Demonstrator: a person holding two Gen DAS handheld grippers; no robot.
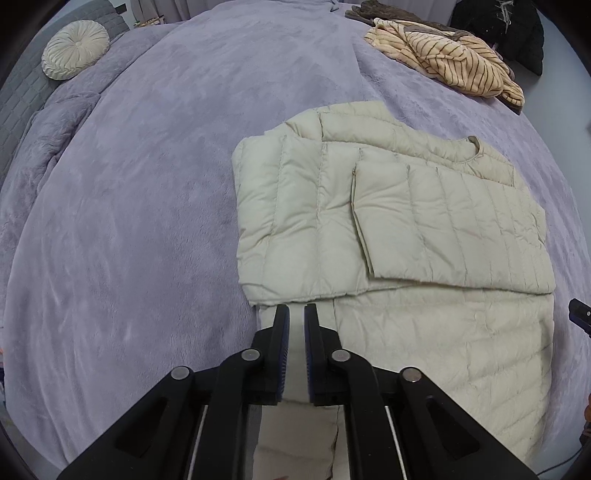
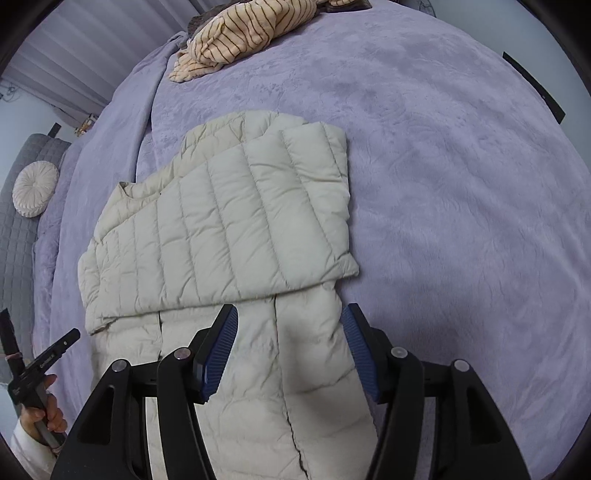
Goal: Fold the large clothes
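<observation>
The cream quilted down jacket (image 1: 388,229) is lying flat on the lavender plush bedspread (image 1: 147,184), with its long axis running away from both cameras: the hem is sitting nearest the grippers and the round collar (image 1: 476,147) is pointing toward the far side of the bed. Both sleeves are lying folded across the chest, one overlapping the other, so the upper half is forming a thick rectangular block while the lower body is stretching out flat below it. The left gripper (image 1: 296,314) is hovering over the jacket's lower left part with its jaws nearly pressed together, only a thin slit showing between them; whether any fabric is caught there cannot be told. The right gripper (image 2: 290,321) is hanging over the jacket's lower right part with its blue-padded jaws spread wide, holding nothing. Beyond the collar, a striped tan garment (image 1: 454,62) is lying crumpled near the far edge, with a dark brown piece (image 1: 373,9) beside it and a black garment (image 1: 509,29) further off. A round pleated cushion (image 1: 75,50) is resting against a grey quilted headboard (image 1: 22,96), well apart from the jacket. Nothing is lying between the grippers and the jacket. Small lettering is showing on the left gripper's handle in the right wrist view, too small to read.
</observation>
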